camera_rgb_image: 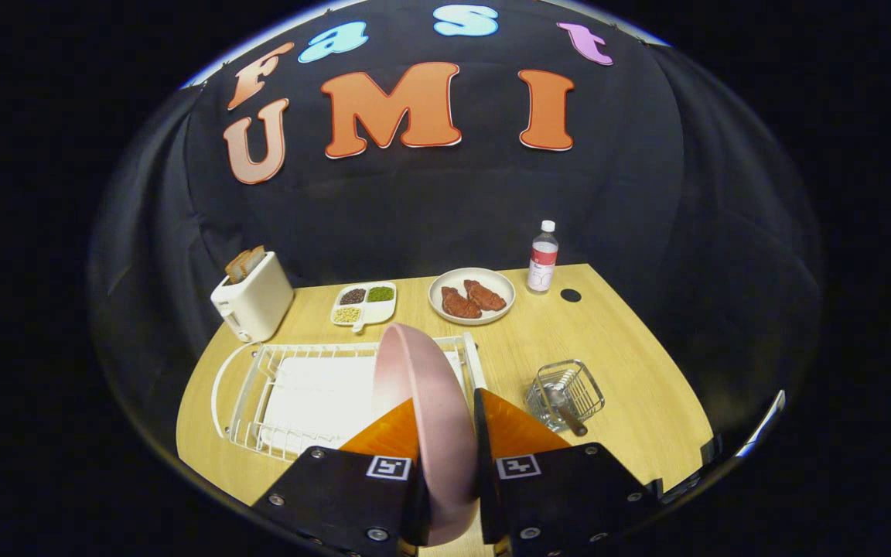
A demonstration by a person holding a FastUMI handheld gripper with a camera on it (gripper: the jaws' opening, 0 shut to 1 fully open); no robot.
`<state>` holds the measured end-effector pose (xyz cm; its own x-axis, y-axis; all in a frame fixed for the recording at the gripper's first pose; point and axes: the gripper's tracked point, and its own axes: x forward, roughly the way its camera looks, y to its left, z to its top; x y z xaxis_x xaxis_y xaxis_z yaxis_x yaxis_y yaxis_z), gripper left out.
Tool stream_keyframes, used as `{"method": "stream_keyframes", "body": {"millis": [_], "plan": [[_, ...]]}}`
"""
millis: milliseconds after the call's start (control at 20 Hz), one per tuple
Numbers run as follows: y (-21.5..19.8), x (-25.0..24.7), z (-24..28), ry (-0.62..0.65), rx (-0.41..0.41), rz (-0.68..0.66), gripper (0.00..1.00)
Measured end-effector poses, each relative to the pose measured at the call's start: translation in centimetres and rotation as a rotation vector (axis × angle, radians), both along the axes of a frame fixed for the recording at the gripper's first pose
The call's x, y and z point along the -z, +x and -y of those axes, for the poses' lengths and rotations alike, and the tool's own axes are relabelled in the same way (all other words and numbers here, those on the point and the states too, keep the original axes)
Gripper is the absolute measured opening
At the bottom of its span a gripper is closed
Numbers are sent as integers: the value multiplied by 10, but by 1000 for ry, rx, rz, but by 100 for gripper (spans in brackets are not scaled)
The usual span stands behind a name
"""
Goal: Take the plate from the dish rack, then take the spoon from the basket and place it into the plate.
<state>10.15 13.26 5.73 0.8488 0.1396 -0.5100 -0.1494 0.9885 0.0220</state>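
Round pink plate (pixel 426 418) stands on edge between the two orange fingers (pixel 511 433) of the gripper (pixel 445 433), both pressing on it, jaws pinching its rim. Plate is matte pink, shallow, tilted slightly left, above the white wire dish rack (pixel 298 394) on the wooden table (pixel 631 371). Spoon (pixel 565 410) with dark handle sits in the small wire basket (pixel 569 391), right of the fingers. Far side: white toaster (pixel 254 298), divided snack dish (pixel 364 303), white plate with meat (pixel 471 295), plastic bottle (pixel 543 259).

claw (pixel 447 433) clamped on pink plate (pixel 422 418) held on edge, above white dish rack (pixel 291 387), wire basket (pixel 565 394) beside
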Motion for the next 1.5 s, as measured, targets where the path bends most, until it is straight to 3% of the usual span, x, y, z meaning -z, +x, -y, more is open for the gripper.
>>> {"method": "stream_keyframes", "body": {"millis": [400,700,1100,1500], "plan": [[-96,60,-22,286,-104,-74,26],[-132,125,-33,532,-92,-173,26],[-140,182,-57,775,-33,-298,26],[-130,206,-79,763,-51,-359,26]]}}
